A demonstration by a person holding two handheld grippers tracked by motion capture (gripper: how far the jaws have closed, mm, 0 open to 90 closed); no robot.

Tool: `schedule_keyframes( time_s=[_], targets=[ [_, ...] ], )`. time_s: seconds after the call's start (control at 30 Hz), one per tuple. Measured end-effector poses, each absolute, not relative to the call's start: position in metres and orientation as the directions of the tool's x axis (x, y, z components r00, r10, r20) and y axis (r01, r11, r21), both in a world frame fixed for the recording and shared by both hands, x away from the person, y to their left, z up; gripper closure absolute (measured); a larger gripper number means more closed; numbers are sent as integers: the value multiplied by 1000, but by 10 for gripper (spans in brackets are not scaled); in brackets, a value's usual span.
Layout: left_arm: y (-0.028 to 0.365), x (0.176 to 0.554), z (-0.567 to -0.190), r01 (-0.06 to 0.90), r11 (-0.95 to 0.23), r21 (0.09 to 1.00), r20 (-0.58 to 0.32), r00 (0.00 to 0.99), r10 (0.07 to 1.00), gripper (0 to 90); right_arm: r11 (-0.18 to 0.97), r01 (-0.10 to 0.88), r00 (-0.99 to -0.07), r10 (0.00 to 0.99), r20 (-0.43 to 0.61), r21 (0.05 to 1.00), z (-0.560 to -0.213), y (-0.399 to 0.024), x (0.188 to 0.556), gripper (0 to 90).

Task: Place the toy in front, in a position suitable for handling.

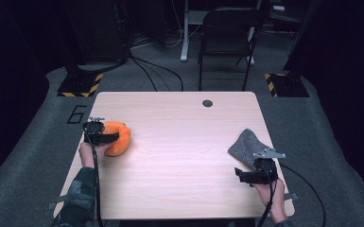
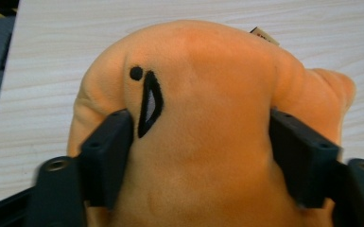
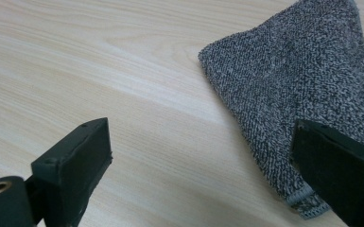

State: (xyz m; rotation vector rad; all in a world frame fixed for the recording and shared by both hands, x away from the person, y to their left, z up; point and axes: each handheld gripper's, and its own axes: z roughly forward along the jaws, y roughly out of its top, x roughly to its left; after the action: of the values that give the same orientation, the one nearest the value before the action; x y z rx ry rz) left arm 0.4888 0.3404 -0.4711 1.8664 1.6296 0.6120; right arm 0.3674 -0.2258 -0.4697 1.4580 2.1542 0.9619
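The left gripper (image 2: 201, 142) pinches the orange plush (image 2: 203, 109) at the table's (image 1: 179, 142) left edge, its black jaws denting the fleece. It looks light, soft and squashy, so a deep grip across the body should suit. The right gripper (image 3: 203, 161) stands spread beside a knitted grey cloth (image 3: 298, 90).

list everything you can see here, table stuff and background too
plush toy: 1, orange with a black stitched mark, left side of the table, between the left gripper's jaws
cloth: 1, grey knit, right side of the table
table: 1, light wood, centre
folding chair: 1, dark, on the floor behind the table
left gripper: 1, black, jaws pressing into the plush toy's sides
right gripper: 1, black, jaws open at the cloth's near edge
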Motion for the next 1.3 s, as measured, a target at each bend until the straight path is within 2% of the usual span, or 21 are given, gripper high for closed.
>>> schedule_keyframes(
  time_s=[0.1,0.17,0.37,0.6,0.97,1.3],
  targets=[
    [339,484,-473,705,-95,703,-20,153,988,467,234,666,-398,914,72,709,-470,-225,367,61],
    [340,482,-472,701,-95,707,-24,158,987,533,232,664,-398,915,73,711,-469,-226,367,61],
    [345,474,-465,645,-99,758,-34,191,981,636,226,661,-394,916,74,715,-468,-230,367,62],
    [349,463,-448,588,-114,801,-41,244,969,649,222,661,-392,917,77,717,-468,-231,368,63],
    [350,452,-409,492,-194,849,4,361,933,642,220,662,-389,918,77,717,-468,-232,368,63],
    [344,451,-395,412,-302,860,30,549,835,636,219,662,-387,919,76,717,-469,-232,369,64]
  ],
)
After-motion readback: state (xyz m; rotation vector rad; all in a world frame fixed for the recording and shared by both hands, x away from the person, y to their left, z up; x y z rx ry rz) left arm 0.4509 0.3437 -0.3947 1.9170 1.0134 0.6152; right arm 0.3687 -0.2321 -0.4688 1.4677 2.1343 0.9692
